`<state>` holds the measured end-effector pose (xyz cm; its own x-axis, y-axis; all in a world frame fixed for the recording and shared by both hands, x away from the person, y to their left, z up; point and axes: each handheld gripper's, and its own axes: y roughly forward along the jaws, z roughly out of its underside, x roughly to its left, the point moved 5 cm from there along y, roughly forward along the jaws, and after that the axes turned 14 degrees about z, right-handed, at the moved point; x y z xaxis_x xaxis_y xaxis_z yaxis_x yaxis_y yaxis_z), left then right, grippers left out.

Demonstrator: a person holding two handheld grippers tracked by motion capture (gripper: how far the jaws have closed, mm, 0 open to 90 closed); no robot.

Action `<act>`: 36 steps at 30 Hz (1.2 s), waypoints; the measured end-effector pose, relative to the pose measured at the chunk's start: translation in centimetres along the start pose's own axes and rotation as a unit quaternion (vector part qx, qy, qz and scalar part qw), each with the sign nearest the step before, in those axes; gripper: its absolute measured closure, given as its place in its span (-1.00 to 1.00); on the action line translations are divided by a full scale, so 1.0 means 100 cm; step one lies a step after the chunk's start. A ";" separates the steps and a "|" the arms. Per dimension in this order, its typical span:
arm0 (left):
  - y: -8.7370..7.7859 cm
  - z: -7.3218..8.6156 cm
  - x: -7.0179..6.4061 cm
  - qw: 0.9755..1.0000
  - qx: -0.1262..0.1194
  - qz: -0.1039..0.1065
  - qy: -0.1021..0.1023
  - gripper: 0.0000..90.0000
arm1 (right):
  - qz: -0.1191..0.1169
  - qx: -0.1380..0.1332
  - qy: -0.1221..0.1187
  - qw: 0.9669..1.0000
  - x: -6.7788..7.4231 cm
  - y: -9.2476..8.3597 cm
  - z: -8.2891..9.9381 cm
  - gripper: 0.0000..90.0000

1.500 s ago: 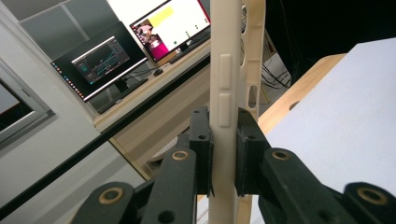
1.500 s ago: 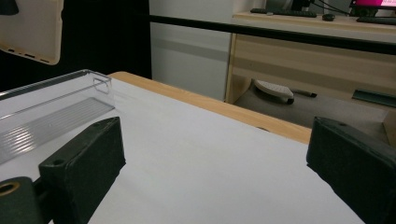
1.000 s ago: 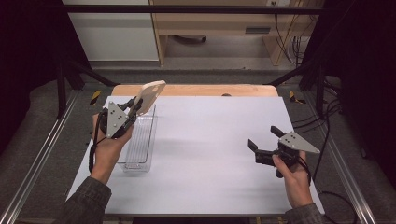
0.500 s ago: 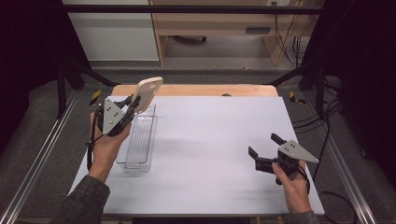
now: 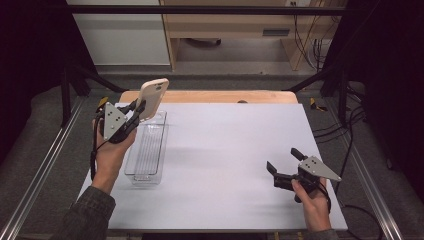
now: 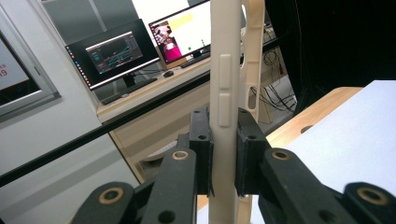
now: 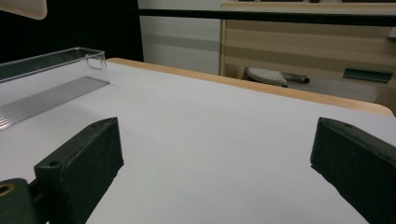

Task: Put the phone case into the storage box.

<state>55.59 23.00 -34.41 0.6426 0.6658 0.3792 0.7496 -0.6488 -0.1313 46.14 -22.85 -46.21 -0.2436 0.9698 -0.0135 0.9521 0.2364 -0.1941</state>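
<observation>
A beige phone case [image 5: 152, 97] is held up above the far end of a clear plastic tray [image 5: 148, 150] at the table's left. My left gripper [image 5: 136, 111] is shut on it. In the left gripper view the case [image 6: 225, 84] stands edge-on between the two black pads [image 6: 201, 144], its side buttons facing the camera. My right gripper [image 5: 283, 164] hovers low over the white table at the front right, open, nothing between its jaws. In the right gripper view the tray [image 7: 49, 86] lies far off to the left.
The white table top [image 5: 225, 145] has a wooden strip [image 5: 215, 96] along its far edge. Metal rails run along both sides, with cables at the right. Beyond the far edge stands a wooden desk; monitors [image 6: 116, 51] appear in the left gripper view.
My right gripper has sunk toward the table and slid nearer the front edge. The left gripper has raised the phone case a little and tilted it more upright.
</observation>
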 end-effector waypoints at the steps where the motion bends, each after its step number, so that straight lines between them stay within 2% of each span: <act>1: 0.000 0.000 0.000 1.000 -0.003 0.001 -0.003 0.76 | 0.001 -0.001 0.001 1.000 0.000 0.000 0.000 -0.94; 3: 0.000 -0.001 0.002 1.000 -0.008 0.002 -0.011 0.76 | 0.001 -0.001 0.004 1.000 -0.001 0.000 0.002 -0.94; 11: 0.003 -0.001 0.006 1.000 -0.011 0.003 -0.020 0.76 | 0.008 -0.009 0.021 1.000 -0.005 0.000 0.008 -0.94; 15: 0.004 -0.001 0.006 1.000 -0.012 0.004 -0.023 0.76 | 0.009 -0.006 0.018 1.000 -0.005 0.001 0.012 -0.95; 19: 0.005 0.002 0.009 1.000 -0.005 0.004 -0.017 0.76 | 0.011 -0.008 0.016 1.000 -0.005 0.001 0.013 -0.94; 29: 0.008 0.016 0.018 0.999 -0.011 0.000 -0.047 0.76 | 0.014 -0.007 0.017 1.000 -0.006 0.001 0.019 -0.94; 36: 0.011 0.020 0.022 0.998 -0.016 -0.002 -0.055 0.76 | 0.017 -0.006 0.015 1.000 -0.007 0.001 0.020 -0.95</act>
<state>58.12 24.53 -35.51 0.6541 0.7038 0.2771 0.7482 -0.6559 -0.1002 45.99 -23.64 -48.20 -0.2064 0.9784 0.0099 0.9616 0.2047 -0.1826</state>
